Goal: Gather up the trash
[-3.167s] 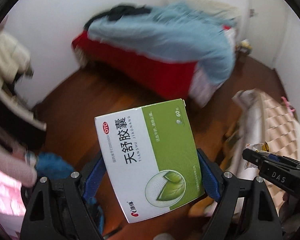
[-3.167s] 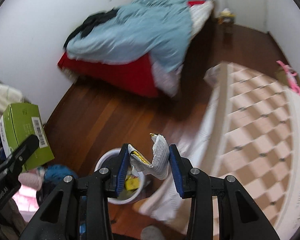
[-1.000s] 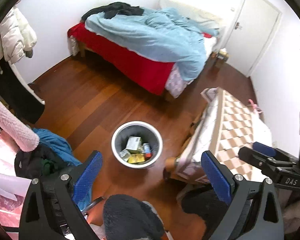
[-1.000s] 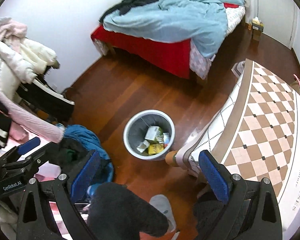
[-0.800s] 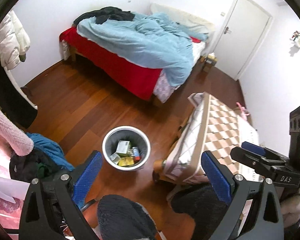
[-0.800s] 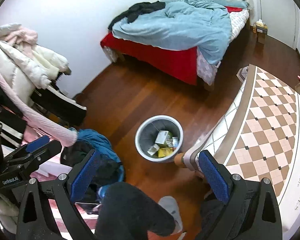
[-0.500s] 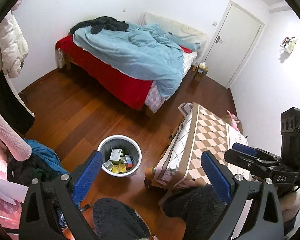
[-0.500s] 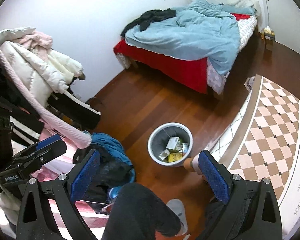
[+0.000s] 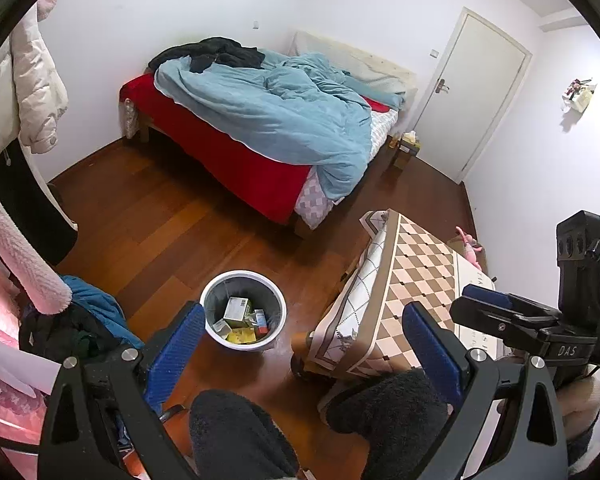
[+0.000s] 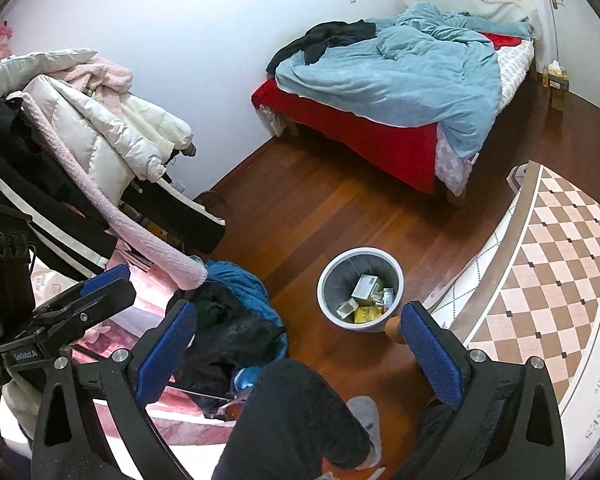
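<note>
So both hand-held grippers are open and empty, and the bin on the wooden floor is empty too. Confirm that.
Not quite. The left hand-held gripper and right hand-held gripper are both open and empty, and the bin does stand on the wooden floor. But it is not empty: the left wrist view shows boxes and wrappers lying inside it.

You see a bed (image 9: 236, 160) under a blue duvet (image 9: 284, 108), a white door (image 9: 480, 92), coats (image 10: 100, 128) hanging, and a checkered counter (image 9: 412, 280) beside you.

Both wrist views look down from high, sharing the bin (image 9: 243, 310) (image 10: 359, 289).
</note>
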Tool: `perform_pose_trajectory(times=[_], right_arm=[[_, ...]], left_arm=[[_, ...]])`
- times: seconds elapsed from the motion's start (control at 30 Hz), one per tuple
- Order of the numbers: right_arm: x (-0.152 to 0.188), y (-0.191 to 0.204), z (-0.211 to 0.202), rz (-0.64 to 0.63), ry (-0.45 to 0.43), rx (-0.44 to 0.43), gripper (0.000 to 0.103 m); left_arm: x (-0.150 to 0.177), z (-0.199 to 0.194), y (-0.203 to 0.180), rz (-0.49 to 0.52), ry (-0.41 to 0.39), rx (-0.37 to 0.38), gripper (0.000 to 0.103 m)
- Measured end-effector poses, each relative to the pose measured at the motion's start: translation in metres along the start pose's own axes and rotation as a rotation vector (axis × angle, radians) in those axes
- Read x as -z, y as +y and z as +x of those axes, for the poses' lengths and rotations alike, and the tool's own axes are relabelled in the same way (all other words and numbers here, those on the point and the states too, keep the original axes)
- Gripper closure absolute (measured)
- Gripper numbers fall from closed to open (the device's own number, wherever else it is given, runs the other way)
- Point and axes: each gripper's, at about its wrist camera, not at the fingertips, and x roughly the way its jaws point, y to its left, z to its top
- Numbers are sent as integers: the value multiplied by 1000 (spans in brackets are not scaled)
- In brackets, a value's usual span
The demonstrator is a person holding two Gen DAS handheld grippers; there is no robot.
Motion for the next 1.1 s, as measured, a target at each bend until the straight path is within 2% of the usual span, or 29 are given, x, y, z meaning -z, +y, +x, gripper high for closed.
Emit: perform_pose_trajectory(times=[1.1], right_arm=[[0,12,-7,-43,8,-16,0]], left_arm=[[-1,-4,-7,9,3,7,0]])
